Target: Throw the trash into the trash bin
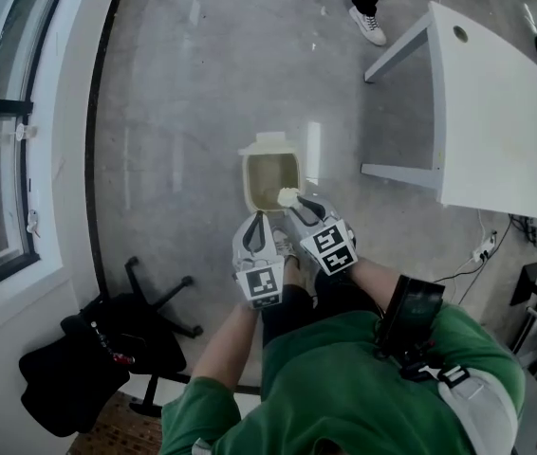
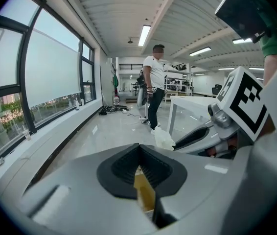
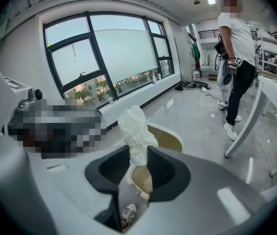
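Note:
A cream trash bin (image 1: 247,184) stands open on the grey floor just ahead of me, its lid (image 1: 268,144) tipped back. My right gripper (image 1: 293,203) is shut on a white crumpled wad of trash (image 1: 287,196), which hangs over the bin's near right corner. In the right gripper view the wad (image 3: 133,126) sticks up between the pads (image 3: 164,168), with the bin's rim (image 3: 178,140) behind it. My left gripper (image 1: 257,222) is beside it on the left, over the bin's near edge. Its jaws (image 2: 139,148) meet at the tips with nothing held. The wad (image 2: 164,137) also shows in the left gripper view.
A white table (image 1: 496,112) stands to the right of the bin. A person (image 3: 236,48) stands beyond it, shoes (image 1: 368,25) at the top of the head view. A black office chair (image 1: 107,349) sits at lower left by the window wall (image 1: 3,159). Cables (image 1: 491,246) lie at right.

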A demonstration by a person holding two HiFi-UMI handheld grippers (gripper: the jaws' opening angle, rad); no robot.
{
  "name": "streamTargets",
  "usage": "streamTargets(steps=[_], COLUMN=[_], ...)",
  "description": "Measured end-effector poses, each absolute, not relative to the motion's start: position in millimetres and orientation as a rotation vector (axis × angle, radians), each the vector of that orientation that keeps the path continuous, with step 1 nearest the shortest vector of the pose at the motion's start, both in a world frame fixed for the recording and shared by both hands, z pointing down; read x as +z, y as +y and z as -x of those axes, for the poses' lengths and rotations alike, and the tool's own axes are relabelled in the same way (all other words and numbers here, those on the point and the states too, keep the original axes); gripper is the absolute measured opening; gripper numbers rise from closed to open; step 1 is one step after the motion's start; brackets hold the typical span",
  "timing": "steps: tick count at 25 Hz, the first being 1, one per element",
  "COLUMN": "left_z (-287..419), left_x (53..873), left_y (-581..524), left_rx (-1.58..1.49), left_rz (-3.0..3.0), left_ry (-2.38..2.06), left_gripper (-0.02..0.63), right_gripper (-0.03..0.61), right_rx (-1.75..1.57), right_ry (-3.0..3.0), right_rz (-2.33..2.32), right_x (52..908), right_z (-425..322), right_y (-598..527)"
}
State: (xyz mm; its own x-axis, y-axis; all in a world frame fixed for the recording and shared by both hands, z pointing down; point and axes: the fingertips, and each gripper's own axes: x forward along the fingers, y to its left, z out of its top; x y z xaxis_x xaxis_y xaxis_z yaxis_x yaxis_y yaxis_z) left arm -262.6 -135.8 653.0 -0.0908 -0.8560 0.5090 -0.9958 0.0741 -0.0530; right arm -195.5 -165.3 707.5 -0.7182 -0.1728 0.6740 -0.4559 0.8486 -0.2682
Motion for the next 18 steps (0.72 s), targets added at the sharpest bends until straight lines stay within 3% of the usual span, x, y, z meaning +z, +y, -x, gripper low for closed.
streamTargets(steps=[18], left_z=[280], left_x=[801], left_y=[-103], left_rx=[0.569], left_rz=[-1.684], left_ry=[-1.968], left_gripper=[0.006], right_gripper=[0.114], right_rx=[0.518], right_ry=[-2.211], right_rz=[-0.318], right_x=[887], right_z=[212], right_y=[-144])
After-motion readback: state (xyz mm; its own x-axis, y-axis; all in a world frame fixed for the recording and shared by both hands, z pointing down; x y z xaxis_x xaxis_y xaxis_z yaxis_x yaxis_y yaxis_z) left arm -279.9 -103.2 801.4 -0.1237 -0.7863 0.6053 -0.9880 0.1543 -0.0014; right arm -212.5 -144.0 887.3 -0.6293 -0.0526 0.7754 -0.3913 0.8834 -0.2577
